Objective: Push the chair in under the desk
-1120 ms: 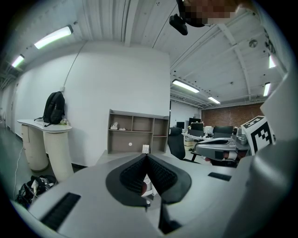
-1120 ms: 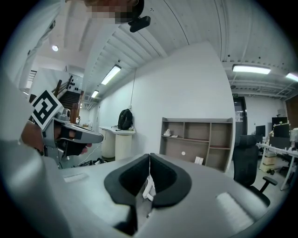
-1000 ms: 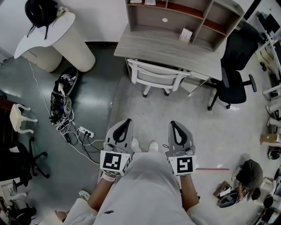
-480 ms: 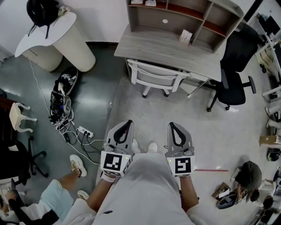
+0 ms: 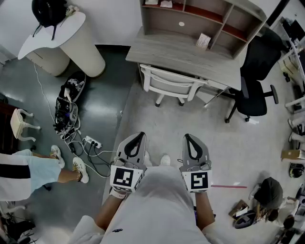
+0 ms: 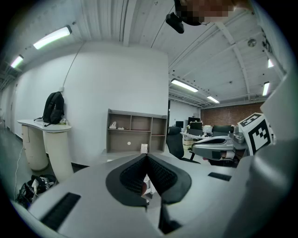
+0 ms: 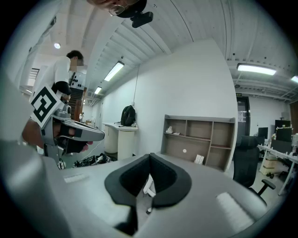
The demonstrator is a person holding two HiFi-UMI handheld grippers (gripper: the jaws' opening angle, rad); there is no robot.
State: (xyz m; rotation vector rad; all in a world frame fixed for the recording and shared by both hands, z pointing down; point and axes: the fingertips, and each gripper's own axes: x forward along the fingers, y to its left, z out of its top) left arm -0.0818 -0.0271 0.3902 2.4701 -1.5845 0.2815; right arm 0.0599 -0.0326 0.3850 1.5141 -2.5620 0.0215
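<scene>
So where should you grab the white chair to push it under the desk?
Take the white chair by the top rail of its backrest, from the near side where the person stands. The backrest faces this way, and the seat already points at the desk, so a straight push should work. The left tool and right tool are shut; they could press.

A black backpack (image 5: 47, 10) rests on the white counter (image 5: 59, 35), and a black office chair (image 5: 257, 62) stands far right.
</scene>
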